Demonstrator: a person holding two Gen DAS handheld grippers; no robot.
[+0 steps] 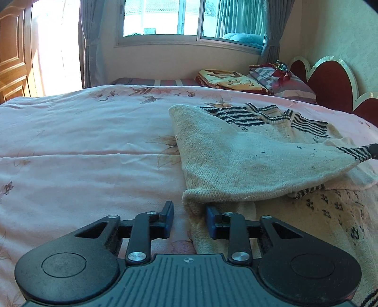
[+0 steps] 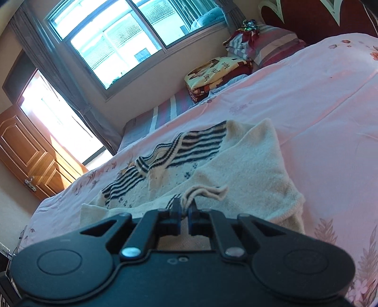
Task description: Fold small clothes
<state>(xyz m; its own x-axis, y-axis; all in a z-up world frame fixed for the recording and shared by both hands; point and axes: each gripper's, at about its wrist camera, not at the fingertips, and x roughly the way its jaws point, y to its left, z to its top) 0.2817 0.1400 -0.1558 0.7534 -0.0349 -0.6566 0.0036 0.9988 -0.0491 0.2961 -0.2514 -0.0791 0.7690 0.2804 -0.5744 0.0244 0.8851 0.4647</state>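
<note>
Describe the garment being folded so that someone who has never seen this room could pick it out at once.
Start at the bed with the pink floral quilt under the window. On the quilt's near side lies a cream knitted sweater, one part folded over. Unlike the folded printed blanket and striped pillows by the wall, it has dark-and-cream striped ribbing and small dark motifs.

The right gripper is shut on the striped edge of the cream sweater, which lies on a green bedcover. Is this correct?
Not quite: the bedcover is pink with a flower print, not green, as the right wrist view shows. The rest holds: the right gripper is shut on the striped edge of the cream sweater.
</note>
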